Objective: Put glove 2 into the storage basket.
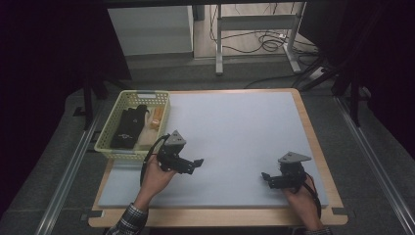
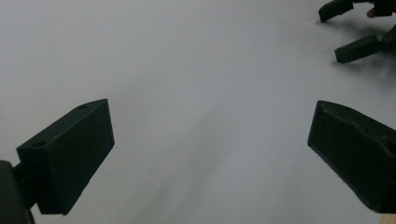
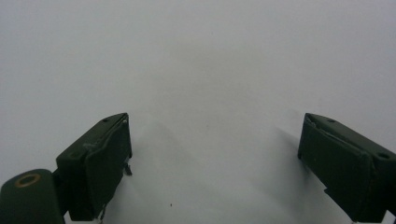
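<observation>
My left gripper is held just above the grey mat near its front left, jaws pointing right. It is open with nothing between its jaws. My right gripper is low over the mat at the front right, jaws pointing left, also open and empty. In the left gripper view the right gripper's two fingers show far off at the upper right, spread apart.
A pale yellow basket stands at the mat's left edge, holding a black folded item, an orange item and a pale item. Wooden table border rings the mat. White frame legs and cables lie beyond.
</observation>
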`<control>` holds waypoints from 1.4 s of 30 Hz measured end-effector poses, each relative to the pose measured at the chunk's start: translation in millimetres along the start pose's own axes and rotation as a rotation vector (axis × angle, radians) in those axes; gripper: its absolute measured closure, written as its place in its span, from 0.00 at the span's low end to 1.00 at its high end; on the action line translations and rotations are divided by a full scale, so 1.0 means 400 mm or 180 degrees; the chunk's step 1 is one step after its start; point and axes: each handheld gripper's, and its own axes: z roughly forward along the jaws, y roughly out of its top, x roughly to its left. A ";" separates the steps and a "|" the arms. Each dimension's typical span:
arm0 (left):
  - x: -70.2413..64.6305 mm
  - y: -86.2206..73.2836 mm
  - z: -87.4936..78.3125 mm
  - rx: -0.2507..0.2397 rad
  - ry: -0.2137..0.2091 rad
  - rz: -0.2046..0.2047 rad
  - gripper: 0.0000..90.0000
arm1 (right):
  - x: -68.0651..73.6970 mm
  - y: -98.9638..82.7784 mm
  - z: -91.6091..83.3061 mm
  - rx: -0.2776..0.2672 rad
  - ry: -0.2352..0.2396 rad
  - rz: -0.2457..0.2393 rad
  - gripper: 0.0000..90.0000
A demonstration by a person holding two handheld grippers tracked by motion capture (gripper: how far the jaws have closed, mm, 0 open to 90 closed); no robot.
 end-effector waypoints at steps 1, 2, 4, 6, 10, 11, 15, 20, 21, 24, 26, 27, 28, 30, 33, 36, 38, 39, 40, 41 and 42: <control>-0.003 -0.004 0.004 0.0000 -0.0006 0.0002 0.01 | 0.000 0.000 0.000 0.0002 0.0000 0.0002 0.11; -0.006 -0.009 0.008 0.0002 -0.0018 0.0003 0.01 | 0.000 0.000 0.000 0.0001 0.0000 0.0001 0.11; -0.010 -0.019 0.016 0.0007 -0.0037 0.0004 0.01 | 0.000 0.000 0.000 0.0000 0.0000 -0.0001 0.11; -0.014 -0.028 0.025 0.0019 -0.0063 0.0006 0.01 | 0.000 0.000 0.000 0.0000 0.0000 -0.0002 0.11; -0.017 -0.047 0.042 0.0046 -0.0078 -0.0003 0.01 | 0.000 0.000 0.000 0.0000 0.0000 -0.0001 0.11; -0.016 -0.052 0.045 0.0052 -0.0085 -0.0008 0.01 | 0.000 0.000 0.000 0.0000 0.0000 -0.0001 0.11; -0.017 -0.067 0.058 0.0077 -0.0139 -0.0029 0.01 | 0.000 0.000 0.000 0.0001 0.0001 0.0001 0.11; -0.022 -0.084 0.074 0.0136 -0.0166 -0.0002 0.01 | 0.000 0.000 0.000 0.0000 0.0000 -0.0001 0.11; -0.024 -0.087 0.077 0.0150 -0.0166 0.0006 0.01 | 0.000 0.000 0.000 0.0001 0.0000 0.0000 0.10; -0.027 -0.094 0.086 0.0201 -0.0152 0.0034 0.01 | 0.000 0.000 0.000 0.0000 -0.0001 -0.0001 0.11; -0.029 -0.099 0.092 0.0238 -0.0144 0.0044 0.01 | 0.000 0.000 0.000 0.0001 -0.0001 0.0002 0.11; -0.030 -0.101 0.095 0.0262 -0.0132 0.0058 0.01 | 0.000 0.000 0.000 0.0001 -0.0001 0.0001 0.11; -0.030 -0.101 0.095 0.0262 -0.0132 0.0058 0.01 | 0.000 0.000 0.000 0.0000 -0.0001 0.0000 0.11; -0.033 -0.107 0.103 0.0336 -0.0087 0.0094 0.01 | 0.000 0.000 0.000 0.0000 -0.0001 -0.0001 0.11; -0.036 -0.113 0.111 0.0404 -0.0041 0.0123 0.01 | 0.000 0.000 0.000 0.0000 -0.0001 0.0000 0.11; -0.038 -0.119 0.119 0.0462 0.0000 0.0143 0.01 | 0.000 0.000 0.000 0.0000 -0.0001 0.0000 0.11; -0.043 -0.119 0.122 0.0486 0.0043 0.0192 0.00 | 0.000 0.000 0.000 0.0000 -0.0002 -0.0001 0.11; -0.042 -0.119 0.122 0.0487 0.0041 0.0189 0.00 | 0.000 0.000 0.000 0.0000 -0.0002 -0.0001 0.11; -0.042 -0.120 0.122 0.0486 0.0039 0.0185 0.00 | 0.000 0.000 0.000 0.0000 -0.0001 0.0000 0.11; -0.042 -0.120 0.122 0.0486 0.0039 0.0186 0.00 | 0.000 0.000 0.000 0.0000 -0.0004 -0.0003 0.11; -0.042 -0.120 0.122 0.0485 0.0040 0.0186 0.00 | 0.000 0.000 0.000 0.0001 -0.0002 0.0000 0.11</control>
